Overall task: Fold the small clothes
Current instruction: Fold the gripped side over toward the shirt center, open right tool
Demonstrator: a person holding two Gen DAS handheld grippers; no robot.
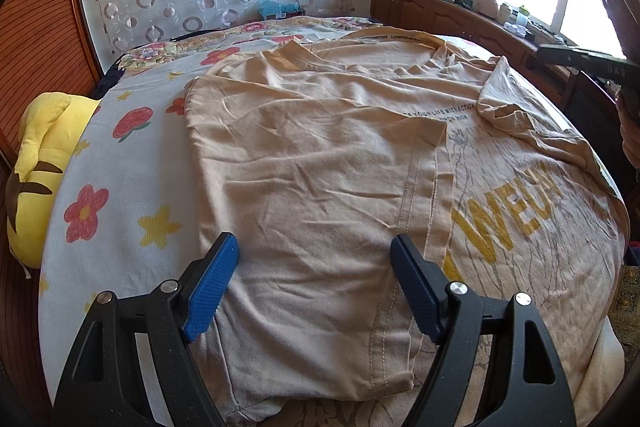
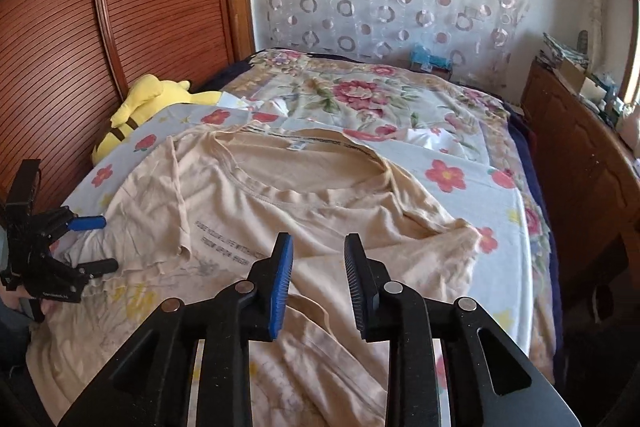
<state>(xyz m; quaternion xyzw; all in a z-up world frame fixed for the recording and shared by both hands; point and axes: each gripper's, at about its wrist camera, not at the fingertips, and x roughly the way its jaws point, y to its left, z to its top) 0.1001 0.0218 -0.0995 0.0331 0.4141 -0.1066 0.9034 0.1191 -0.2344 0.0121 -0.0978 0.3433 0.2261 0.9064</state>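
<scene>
Left wrist: gripper (image 1: 314,259) spread, T-shirt (image 1: 320,155) hem

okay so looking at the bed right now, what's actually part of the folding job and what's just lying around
Part of the job:
beige T-shirt, one side already folded over
left gripper, jaws open
right gripper, jaws open

Just lying around:
yellow plush toy
floral bedsheet
wooden sideboard with clutter

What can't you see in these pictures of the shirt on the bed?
- T-shirt: in the left wrist view a folded-over side covers part of the yellow letters, so the word is incomplete.
- Small print: right wrist view, too blurry to read.
- Yellow plush toy: its face is hidden behind the bedsheet.
- Shirt's bottom hem: hidden behind the right claw.
</scene>
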